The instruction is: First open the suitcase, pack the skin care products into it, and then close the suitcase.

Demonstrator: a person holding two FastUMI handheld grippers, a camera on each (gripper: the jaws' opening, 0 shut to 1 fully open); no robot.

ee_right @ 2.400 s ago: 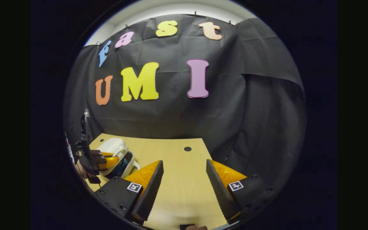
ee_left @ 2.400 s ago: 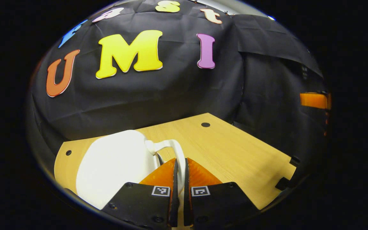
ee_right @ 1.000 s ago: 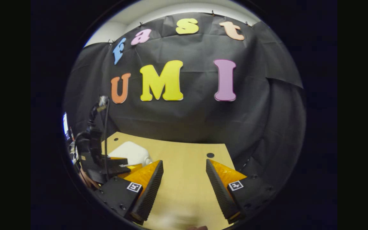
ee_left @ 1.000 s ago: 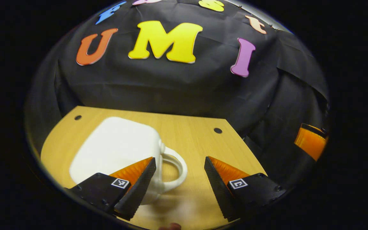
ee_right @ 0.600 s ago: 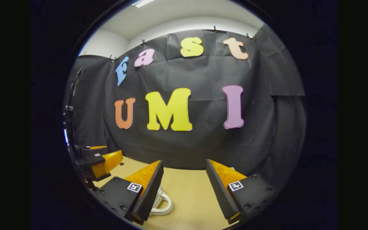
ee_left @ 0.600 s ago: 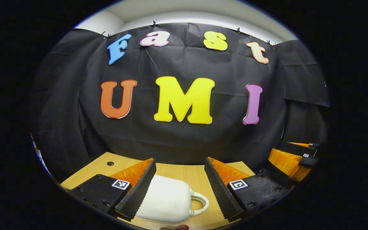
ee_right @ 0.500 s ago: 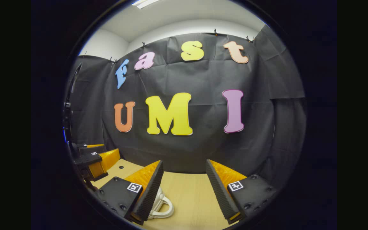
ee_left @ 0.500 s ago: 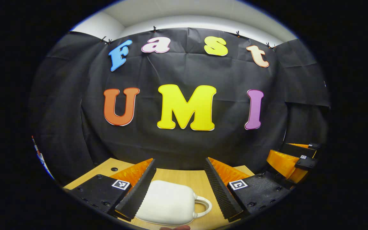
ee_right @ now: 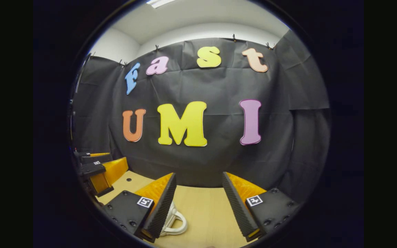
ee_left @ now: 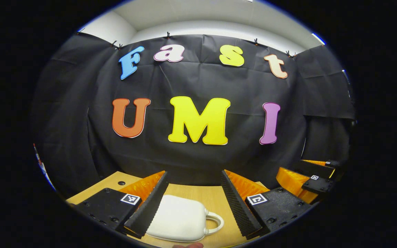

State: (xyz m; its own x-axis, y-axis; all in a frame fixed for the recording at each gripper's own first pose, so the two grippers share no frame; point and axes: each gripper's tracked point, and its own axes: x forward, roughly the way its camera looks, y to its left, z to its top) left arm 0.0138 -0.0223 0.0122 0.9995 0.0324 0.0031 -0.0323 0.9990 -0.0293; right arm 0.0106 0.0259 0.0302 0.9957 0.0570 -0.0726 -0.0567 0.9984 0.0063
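Note:
The small white suitcase [ee_left: 179, 218] lies closed and flat on the wooden table [ee_left: 215, 196], its handle [ee_left: 215, 222] pointing right. In the left gripper view my left gripper [ee_left: 193, 203] is open, raised above and behind the case, the case showing between its fingers. In the right gripper view my right gripper [ee_right: 198, 203] is open over bare table, and the suitcase handle [ee_right: 176, 220] peeks out beside its left finger. The right gripper [ee_left: 305, 182] also appears at the right of the left gripper view, and the left gripper [ee_right: 103, 172] at the left of the right gripper view.
The black cloth wall stands just behind the table's back edge. A round hole [ee_left: 121, 183] marks the table's far left corner. Bare wood [ee_right: 205, 213] lies to the right of the suitcase.
My left gripper let go of the suitcase handle and opened; the lid came down shut. Both grippers then drew back and tilted up, and over the last half second hardly moved.

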